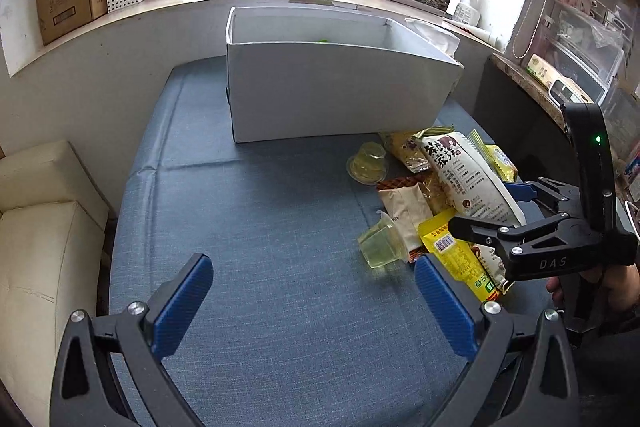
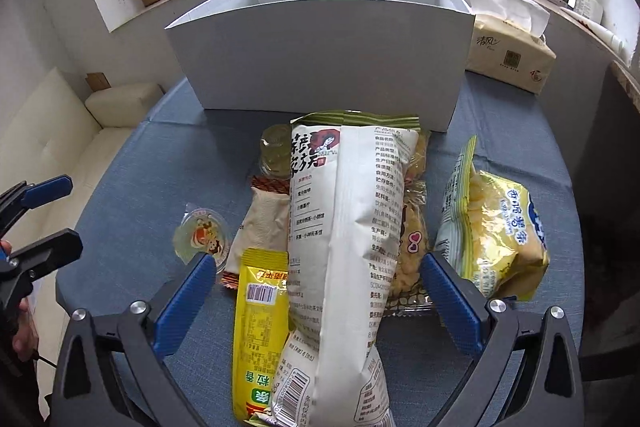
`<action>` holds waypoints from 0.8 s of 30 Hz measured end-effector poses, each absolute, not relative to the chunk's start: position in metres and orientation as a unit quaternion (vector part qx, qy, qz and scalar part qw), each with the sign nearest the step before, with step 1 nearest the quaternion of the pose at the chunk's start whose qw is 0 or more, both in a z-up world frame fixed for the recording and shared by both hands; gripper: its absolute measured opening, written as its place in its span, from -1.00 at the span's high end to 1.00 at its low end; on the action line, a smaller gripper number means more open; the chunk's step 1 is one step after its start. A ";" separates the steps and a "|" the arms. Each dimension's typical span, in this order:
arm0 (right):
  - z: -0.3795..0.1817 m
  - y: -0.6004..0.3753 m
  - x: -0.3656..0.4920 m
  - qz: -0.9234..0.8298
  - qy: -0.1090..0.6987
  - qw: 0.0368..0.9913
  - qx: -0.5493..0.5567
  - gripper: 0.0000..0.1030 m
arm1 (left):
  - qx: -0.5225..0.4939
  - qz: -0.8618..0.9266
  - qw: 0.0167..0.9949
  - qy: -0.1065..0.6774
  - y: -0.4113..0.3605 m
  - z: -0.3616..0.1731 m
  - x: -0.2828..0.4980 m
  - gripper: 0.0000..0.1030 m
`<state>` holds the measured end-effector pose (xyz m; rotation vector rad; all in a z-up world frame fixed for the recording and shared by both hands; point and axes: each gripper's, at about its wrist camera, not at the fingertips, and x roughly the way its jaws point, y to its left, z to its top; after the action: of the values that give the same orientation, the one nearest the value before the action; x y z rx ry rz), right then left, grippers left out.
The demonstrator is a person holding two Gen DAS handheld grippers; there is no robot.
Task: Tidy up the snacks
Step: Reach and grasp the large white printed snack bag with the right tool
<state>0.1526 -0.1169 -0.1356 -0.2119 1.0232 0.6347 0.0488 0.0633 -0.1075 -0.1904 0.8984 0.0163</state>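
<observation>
- Sitting wide open, the right gripper point(image 2: 314, 291) has its fingers around a tall white snack bag point(image 2: 344, 247).
- Left gripper point(image 1: 314, 291) is open too, holding nothing, over the blue bench point(image 1: 260, 207).

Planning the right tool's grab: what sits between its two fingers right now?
In the right wrist view, the open right tool straddles the tall white snack bag, with a yellow packet on its left and a clear snack pack on its right.

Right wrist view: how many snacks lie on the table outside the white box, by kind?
Jelly cups: 2
Bags and packets: 5 (large white bag, flat yellow packet, beige packet, clear pack, yellow chip bag)
Total: 7
</observation>
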 end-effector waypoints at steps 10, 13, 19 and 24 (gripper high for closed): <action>-0.126 -0.137 0.153 0.300 0.472 0.827 -0.055 0.23 | -0.105 -0.027 0.878 0.466 0.048 -0.126 0.067 -1.00; -0.106 -0.148 0.154 0.307 0.453 0.837 -0.025 0.23 | -0.116 -0.035 0.874 0.471 0.042 -0.130 0.077 -1.00; -0.077 -0.176 0.149 0.306 0.419 0.855 0.004 0.23 | -0.094 -0.026 0.866 0.490 0.024 -0.140 0.101 -1.00; -0.079 -0.191 0.148 0.301 0.422 0.855 0.022 0.23 | -0.080 -0.027 0.857 0.508 0.016 -0.155 0.117 -0.99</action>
<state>0.1476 -0.1910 -0.0793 0.0458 0.8876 0.6329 0.1172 0.0164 -0.1548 -0.1672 1.0684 -0.0566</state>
